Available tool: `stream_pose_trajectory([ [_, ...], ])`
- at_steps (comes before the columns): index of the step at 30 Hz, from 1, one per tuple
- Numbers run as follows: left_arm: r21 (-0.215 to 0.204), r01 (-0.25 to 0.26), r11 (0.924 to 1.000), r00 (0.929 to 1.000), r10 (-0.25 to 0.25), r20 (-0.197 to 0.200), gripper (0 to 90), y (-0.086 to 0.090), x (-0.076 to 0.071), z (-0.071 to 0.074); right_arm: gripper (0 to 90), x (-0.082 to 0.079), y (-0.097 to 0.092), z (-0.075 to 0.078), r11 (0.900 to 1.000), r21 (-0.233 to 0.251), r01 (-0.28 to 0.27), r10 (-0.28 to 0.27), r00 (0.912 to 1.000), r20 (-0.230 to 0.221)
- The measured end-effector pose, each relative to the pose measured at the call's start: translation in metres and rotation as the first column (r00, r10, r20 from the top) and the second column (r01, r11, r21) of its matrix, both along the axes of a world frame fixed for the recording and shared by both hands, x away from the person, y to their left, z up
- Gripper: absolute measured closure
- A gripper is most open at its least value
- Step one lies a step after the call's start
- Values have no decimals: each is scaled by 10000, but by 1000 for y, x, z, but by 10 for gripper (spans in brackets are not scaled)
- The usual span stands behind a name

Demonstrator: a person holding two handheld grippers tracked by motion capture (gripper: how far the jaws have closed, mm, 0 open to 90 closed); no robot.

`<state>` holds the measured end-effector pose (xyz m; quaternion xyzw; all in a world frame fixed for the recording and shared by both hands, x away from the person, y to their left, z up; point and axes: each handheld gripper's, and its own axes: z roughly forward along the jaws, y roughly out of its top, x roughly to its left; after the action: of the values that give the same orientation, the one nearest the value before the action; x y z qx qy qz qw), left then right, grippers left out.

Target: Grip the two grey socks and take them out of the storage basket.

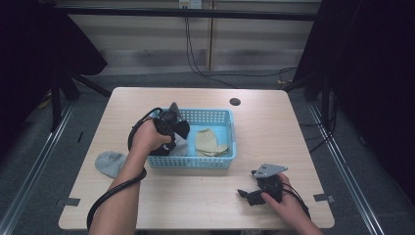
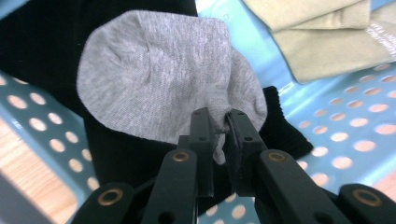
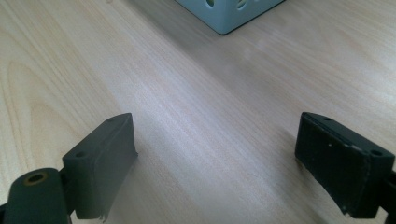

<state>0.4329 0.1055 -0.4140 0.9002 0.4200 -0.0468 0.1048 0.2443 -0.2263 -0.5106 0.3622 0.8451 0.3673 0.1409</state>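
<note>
A light blue perforated basket (image 1: 230,139) sits mid-table. Inside it lie a black garment (image 2: 42,42), a grey sock (image 2: 154,79) on top of it, and folded beige socks (image 1: 209,142) (image 2: 327,37) to the right. My left gripper (image 1: 172,142) (image 2: 220,122) reaches into the basket's left half and is shut on the grey sock's edge. A second grey sock (image 1: 110,163) lies on the table left of the basket. My right gripper (image 1: 247,195) (image 3: 217,163) rests open on the wood near the front right, with bare tabletop between its jaws.
The basket's corner (image 3: 229,18) shows at the top of the right gripper view. A dark round hole (image 1: 235,102) marks the table's far right. Cables trail from both grippers. Bare wood surrounds the basket at the front and right.
</note>
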Motion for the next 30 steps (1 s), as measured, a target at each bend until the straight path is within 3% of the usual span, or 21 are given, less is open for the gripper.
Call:
stream_pose_trajectory([
  [30,165,197,9997,9978,-206,623,833,-3,6,79,117,0,0,0,10000,-15,-15,15,10000,3],
])
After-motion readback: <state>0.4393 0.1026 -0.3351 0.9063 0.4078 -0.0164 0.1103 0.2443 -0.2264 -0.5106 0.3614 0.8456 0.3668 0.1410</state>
